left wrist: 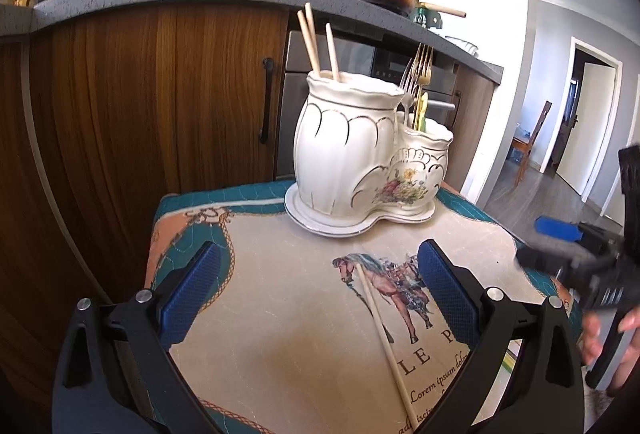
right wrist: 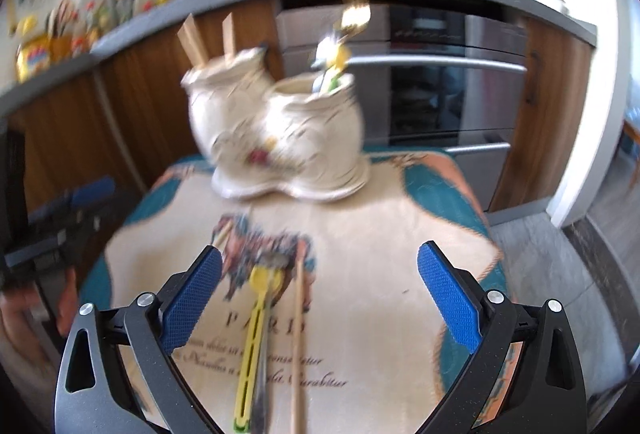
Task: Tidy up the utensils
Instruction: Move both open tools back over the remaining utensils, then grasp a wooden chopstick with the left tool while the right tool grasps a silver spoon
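Both grippers hang wide apart and empty over a small cloth-covered table (left wrist: 280,334), whose teal border drops off close on every side, with wood cabinet fronts (left wrist: 140,113) just behind and open floor to the right. The left gripper (left wrist: 320,294) has its ribbed blue pads spread, and one pale chopstick (left wrist: 384,338) lies loose on the horse print, nearer the right pad. At the far edge stands the glossy cream ceramic holder (left wrist: 344,153): three chopsticks in the tall fluted pot, gold forks (left wrist: 420,69) in the low one. The right wrist view is smeared with motion blur, yet it shows what the left misses: a yellow-handled utensil (right wrist: 256,334) and a second chopstick (right wrist: 298,346) lying side by side between the spread pads of the right gripper (right wrist: 320,294). That gripper appears at the left view's right edge, a hand (left wrist: 612,338) around its grip.
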`<act>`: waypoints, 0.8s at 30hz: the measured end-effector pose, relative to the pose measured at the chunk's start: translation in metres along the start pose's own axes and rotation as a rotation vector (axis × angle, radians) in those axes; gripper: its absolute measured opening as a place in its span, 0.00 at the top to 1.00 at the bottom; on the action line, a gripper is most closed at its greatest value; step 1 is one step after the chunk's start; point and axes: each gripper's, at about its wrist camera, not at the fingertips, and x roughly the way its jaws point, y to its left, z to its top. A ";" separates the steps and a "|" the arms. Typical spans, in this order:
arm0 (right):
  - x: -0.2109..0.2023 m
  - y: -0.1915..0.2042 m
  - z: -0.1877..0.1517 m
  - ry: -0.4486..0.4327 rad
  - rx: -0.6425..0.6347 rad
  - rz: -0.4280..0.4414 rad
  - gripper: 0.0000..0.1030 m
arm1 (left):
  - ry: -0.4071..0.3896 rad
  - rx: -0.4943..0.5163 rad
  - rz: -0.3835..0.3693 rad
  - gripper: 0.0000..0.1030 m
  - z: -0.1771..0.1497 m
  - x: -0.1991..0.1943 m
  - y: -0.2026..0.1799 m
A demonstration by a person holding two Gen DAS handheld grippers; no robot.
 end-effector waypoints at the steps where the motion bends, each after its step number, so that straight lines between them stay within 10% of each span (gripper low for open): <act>1: 0.003 0.006 -0.002 0.019 -0.029 0.003 0.07 | 0.005 -0.003 -0.001 0.06 0.000 0.001 0.001; 13: 0.021 0.015 -0.010 0.127 -0.101 -0.026 0.34 | 0.226 0.043 -0.110 0.09 -0.016 0.022 -0.009; 24: 0.027 0.008 -0.009 0.147 -0.040 0.036 0.51 | 0.380 0.208 -0.120 0.68 -0.039 0.039 -0.049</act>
